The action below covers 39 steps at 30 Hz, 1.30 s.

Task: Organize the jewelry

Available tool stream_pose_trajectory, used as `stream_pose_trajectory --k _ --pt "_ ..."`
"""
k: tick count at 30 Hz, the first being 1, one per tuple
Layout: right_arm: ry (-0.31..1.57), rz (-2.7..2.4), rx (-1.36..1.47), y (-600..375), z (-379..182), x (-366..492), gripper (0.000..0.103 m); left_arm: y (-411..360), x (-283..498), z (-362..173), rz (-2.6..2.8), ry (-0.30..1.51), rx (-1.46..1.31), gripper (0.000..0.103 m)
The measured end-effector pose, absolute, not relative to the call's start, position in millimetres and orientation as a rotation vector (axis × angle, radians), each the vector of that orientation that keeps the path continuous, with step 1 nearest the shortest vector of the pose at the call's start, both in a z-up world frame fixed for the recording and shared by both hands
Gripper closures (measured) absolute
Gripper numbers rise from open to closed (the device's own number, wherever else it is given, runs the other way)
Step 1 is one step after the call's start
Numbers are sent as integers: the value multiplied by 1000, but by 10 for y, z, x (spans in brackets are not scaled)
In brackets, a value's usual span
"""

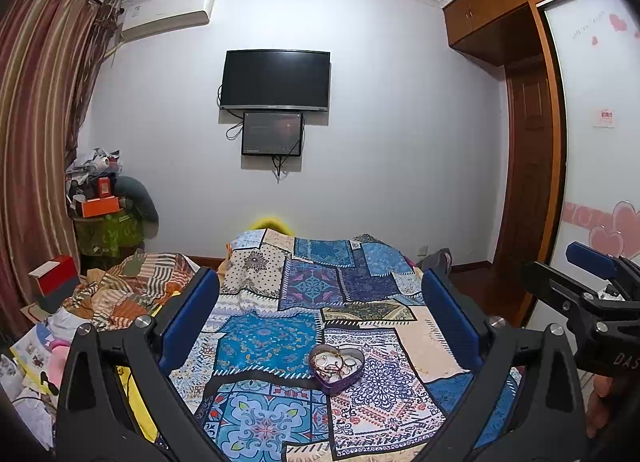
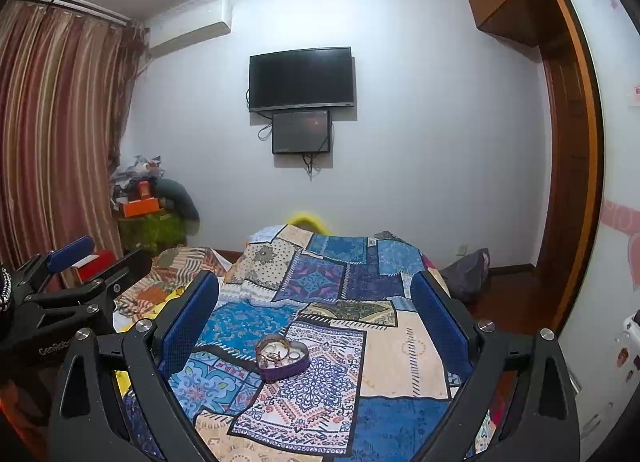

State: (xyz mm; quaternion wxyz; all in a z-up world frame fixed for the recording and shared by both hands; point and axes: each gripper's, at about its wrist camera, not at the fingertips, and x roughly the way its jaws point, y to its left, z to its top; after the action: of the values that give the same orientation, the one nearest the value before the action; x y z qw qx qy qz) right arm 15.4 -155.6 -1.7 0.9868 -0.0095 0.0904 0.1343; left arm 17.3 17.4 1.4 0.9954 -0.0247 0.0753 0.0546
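1. Left gripper fingers spread wide, holding nothing, above the patchwork bedspread.
2. Right gripper equally wide, empty.
3. Heart-shaped purple tin sits on the bedspread between both grippers' fingers, holding tangled bracelets and rings.

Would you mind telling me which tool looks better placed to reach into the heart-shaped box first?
Probably the left tool: the heart-shaped box lies almost centred between its open fingers. For the right tool, also open, the box sits left of centre. The margin is small.
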Motion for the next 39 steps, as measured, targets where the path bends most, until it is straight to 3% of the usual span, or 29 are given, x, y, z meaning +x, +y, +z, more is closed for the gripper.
stream_pose_trajectory --k 39 --pt "213 253 -20 -1558 -27 240 7 208 240 -58 75 184 -63 1"
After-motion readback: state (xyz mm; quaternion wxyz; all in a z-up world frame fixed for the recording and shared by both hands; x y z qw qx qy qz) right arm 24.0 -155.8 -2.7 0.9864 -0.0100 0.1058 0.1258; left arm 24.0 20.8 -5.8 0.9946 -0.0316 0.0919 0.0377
